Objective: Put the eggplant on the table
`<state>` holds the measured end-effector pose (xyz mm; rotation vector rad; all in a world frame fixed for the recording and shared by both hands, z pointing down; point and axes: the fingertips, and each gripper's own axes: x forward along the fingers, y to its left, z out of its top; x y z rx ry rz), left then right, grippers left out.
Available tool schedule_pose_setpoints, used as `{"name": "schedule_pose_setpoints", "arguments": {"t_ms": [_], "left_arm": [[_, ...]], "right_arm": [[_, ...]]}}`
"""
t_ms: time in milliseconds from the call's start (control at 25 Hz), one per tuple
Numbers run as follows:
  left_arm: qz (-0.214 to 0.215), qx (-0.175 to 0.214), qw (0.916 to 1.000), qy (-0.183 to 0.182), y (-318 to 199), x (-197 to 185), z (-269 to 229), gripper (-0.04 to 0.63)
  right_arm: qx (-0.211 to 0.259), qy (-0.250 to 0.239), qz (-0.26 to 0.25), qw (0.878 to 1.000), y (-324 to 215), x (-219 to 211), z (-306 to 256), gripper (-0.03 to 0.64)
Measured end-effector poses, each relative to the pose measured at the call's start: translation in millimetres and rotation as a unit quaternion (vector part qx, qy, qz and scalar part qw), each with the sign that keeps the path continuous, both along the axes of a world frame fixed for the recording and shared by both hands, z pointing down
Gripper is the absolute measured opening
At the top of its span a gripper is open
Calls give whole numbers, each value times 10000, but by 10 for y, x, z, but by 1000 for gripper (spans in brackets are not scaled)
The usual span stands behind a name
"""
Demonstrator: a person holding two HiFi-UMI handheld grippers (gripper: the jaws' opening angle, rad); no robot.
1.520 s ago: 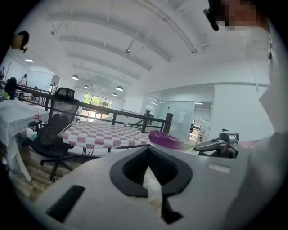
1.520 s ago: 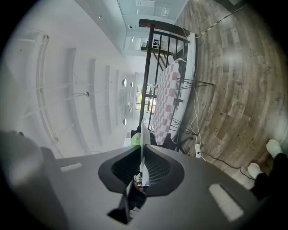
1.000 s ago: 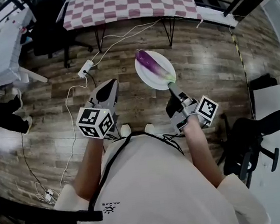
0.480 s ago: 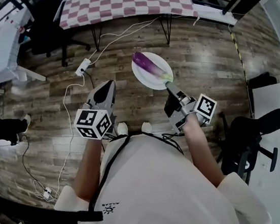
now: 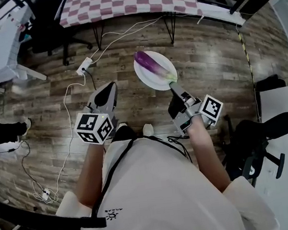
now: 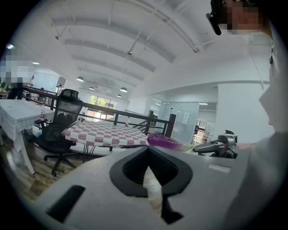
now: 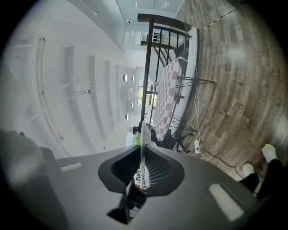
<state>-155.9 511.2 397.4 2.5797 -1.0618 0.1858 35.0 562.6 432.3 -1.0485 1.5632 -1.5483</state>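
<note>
Obs.: the person stands on the wood floor, and the checkered table (image 5: 129, 0) is at 12 o'clock from them, well apart.

The eggplant (image 5: 150, 64) is not on the table yet. It lies diagonally across a white plate (image 5: 164, 61) held out in the air at about 1 o'clock.

Right gripper (image 5: 172, 85): jaws pinch the plate's near rim. In the right gripper view the plate shows edge-on as a thin white line between the pads. The rim grip likely keeps the plate flat so the eggplant cannot roll off, and the plate serves as a carrier.

Left gripper (image 5: 110, 86): jaws pressed together with nothing between them. It points ahead at 11 o'clock and is probably idle, kept clear of the load.

A power strip (image 5: 85, 67) and cable lie on the floor at 11 o'clock, a possible trip hazard on the way.

Writing: the cubes carry black-and-white square markers. A small logo on the person's shirt is too small to read. No brands are legible.
</note>
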Motion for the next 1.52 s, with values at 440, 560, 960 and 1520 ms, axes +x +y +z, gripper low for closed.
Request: {"name": "schedule_pose_setpoints", "arguments": {"t_ms": [440, 560, 960, 1520], "left_arm": [[-33, -31, 10000, -10, -25, 78, 33, 5], [-6, -15, 10000, -21, -58, 102, 57, 5], [247, -19, 9997, 64, -625, 129, 69, 3], [954, 100, 9953, 142, -2168, 272, -116, 3]], "right_arm": [[-7, -5, 58, 10000, 24, 139, 34, 38], [0, 0, 89, 10000, 0, 153, 55, 38], [-8, 46, 287, 9996, -503, 90, 10, 40], [179, 71, 772, 9968, -1862, 49, -185, 40]]}}
